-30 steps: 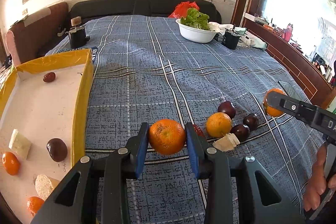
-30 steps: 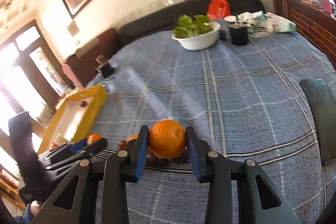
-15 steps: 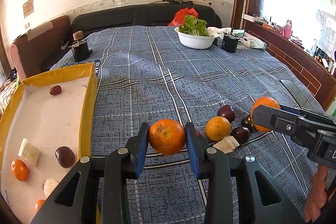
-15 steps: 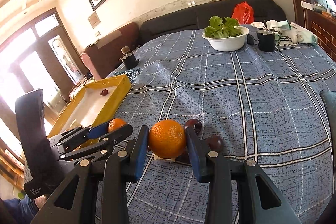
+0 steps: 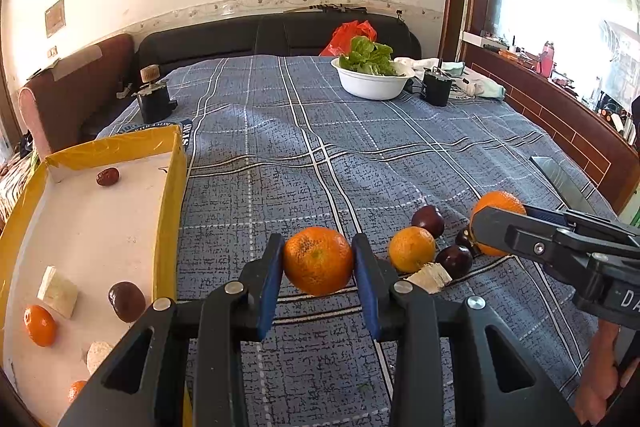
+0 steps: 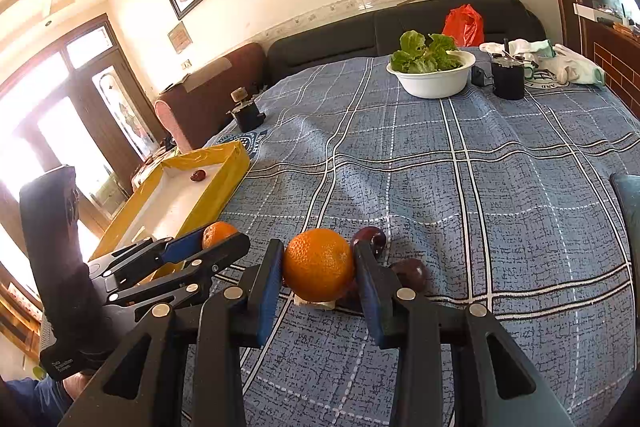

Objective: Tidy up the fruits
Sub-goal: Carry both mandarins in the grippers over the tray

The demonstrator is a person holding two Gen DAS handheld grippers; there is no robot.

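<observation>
My left gripper is shut on an orange and holds it above the blue plaid cloth, right of the yellow tray. My right gripper is shut on another orange, also seen in the left wrist view. On the cloth lie a third orange, dark plums and a pale cube. The tray holds small oranges, plums, a date and pale cubes.
A white bowl of lettuce stands at the far side with a black cup, cloths and a red bag. A black device sits far left. A dark flat object lies at the right edge.
Both grippers have risen and tilted up with their oranges; the right gripper has swung left, toward the fruit pile and the tray. The grips are unchanged.
</observation>
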